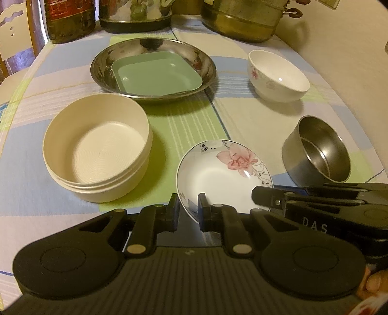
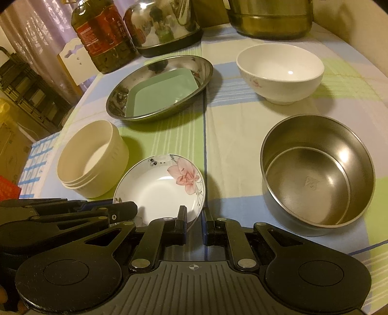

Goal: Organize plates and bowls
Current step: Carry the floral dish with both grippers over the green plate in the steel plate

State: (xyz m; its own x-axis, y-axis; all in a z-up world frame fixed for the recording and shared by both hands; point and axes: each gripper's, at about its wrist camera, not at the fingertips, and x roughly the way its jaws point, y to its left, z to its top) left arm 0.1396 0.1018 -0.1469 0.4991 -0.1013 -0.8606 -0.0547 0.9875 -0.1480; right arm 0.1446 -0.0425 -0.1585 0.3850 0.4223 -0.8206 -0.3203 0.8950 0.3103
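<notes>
Left wrist view: my left tongs (image 1: 188,210) are closed narrow on the near rim of the flowered plate (image 1: 218,179), low in the frame just right of centre, one pad (image 1: 174,213) outside the rim and the other inside. My right tongs (image 1: 264,196) reach in from the right edge and meet the same plate's rim on its right side. At centre left stands a cream round container (image 1: 97,150). Above centre, a steel dish (image 1: 152,70) carries a green square plate (image 1: 157,72). A white floral bowl (image 1: 278,75) sits upper right, and a steel bowl (image 1: 317,150) at the right. All rest on the desk (image 1: 184,126) under its checked cloth.

Right wrist view: my right tongs (image 2: 194,223), low at centre, are likewise drawn narrow on the flowered plate's (image 2: 160,186) lower right rim, which runs between the pads. My left tongs (image 2: 123,210) enter from the lower left and meet the plate's near left rim. Along the top edge stand an oil bottle (image 2: 104,36), a kettle (image 2: 165,24) and a large pot (image 2: 269,19).
</notes>
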